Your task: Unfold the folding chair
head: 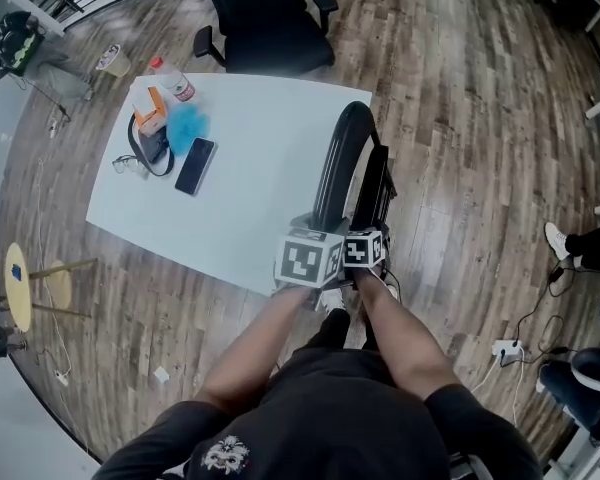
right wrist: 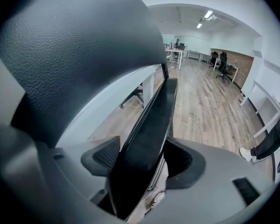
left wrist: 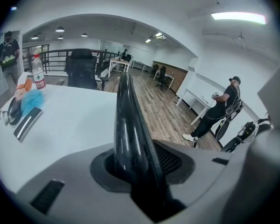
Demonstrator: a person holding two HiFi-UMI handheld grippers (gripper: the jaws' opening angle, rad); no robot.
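Beside the near right edge of the white table point(head: 242, 203), locate the folding chair point(head: 365, 183): folded flat, upright on the floor, not yet opened.

Step in hand, by judgement: taking hold of both halves of the chair before spreading them.

1. Check the left gripper point(left wrist: 137, 164): clamped with both pads on the glossy curved back frame point(left wrist: 126, 120), on the table side of the chair.
2. Check the right gripper point(right wrist: 147, 164): set over the flat seat panel point(right wrist: 154, 120), on the side away from the table, jaws wide with the panel between them and a dark gap at one pad. Treat as not yet clamped.

Next move, as judged:

3. Close the right gripper on the seat panel until both pads bear on it.
4. Hold the back frame steady next to the table.
5. Draw the seat panel away from the back frame and away from the table, following the hinge arc.
6. Keep the legs planted and expect resistance at the hinge.
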